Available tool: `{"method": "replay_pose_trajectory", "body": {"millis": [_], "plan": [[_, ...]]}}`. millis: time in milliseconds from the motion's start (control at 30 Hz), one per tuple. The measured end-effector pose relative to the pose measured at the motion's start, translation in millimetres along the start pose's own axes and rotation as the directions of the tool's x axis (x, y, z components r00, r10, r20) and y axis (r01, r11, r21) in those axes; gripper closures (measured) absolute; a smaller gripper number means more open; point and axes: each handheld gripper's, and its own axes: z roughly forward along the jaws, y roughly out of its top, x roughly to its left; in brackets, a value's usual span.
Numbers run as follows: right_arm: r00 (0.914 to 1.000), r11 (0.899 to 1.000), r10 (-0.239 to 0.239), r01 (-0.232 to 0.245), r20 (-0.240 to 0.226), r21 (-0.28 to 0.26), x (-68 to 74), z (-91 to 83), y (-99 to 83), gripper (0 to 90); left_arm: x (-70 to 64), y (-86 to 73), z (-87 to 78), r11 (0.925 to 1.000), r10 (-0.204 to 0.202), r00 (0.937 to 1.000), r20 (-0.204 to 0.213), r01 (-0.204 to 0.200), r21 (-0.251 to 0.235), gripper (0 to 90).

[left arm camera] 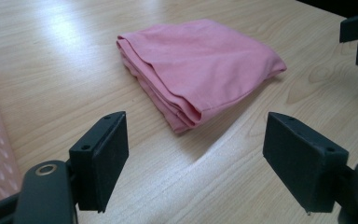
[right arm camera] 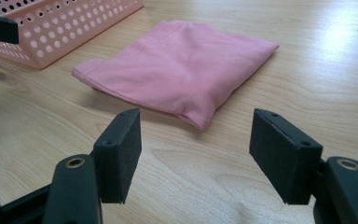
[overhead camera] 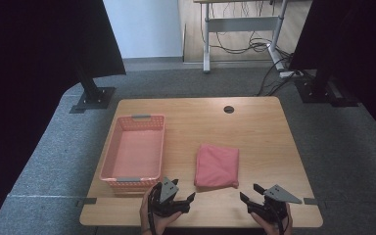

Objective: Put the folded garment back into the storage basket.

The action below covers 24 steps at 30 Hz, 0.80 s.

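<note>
Cloth [overhead camera: 217, 166] right of basket [overhead camera: 108, 156]

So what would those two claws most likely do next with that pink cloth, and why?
Probably both ease forward to the folded pink cloth. The left claw and right claw are open, hold nothing, and point at its near edge from either side, not touching it. An empty pink basket sits beside it, a likely destination, so closing in to grip that edge seems the sensible first step.

Legible text, labels, brands, numbers, signs: none readable on any surface or item in these views.
</note>
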Motion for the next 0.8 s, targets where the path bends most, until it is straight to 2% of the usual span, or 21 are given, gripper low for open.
{"method": "replay_pose_trajectory", "body": {"millis": [300, 500, 800], "plan": [[1.0, 1.0, -0.001, 0.001, 0.0, 0.003, 0.4, 1.0, -0.6, 34.6, 7.0, 3.0, 3.7, 0.9998, -0.021, 0.9997, -0.01, 0.021, 0.006, 22.0], [1.0, 1.0, -0.001, 0.001, 0.0, 0.007, 0.5, 1.8, -1.2, 34.6, 6.4, 11.0, 2.2, 1.0, -0.004, 1.0, -0.009, 0.004, 0.002, 21.9], [1.0, 1.0, -0.008, 0.008, -0.005, 0.014, 2.0, 2.8, -1.3, 34.5, 10.9, 16.4, 2.7, 0.9998, -0.017, 0.9995, -0.026, 0.016, -0.011, 22.1]]}}
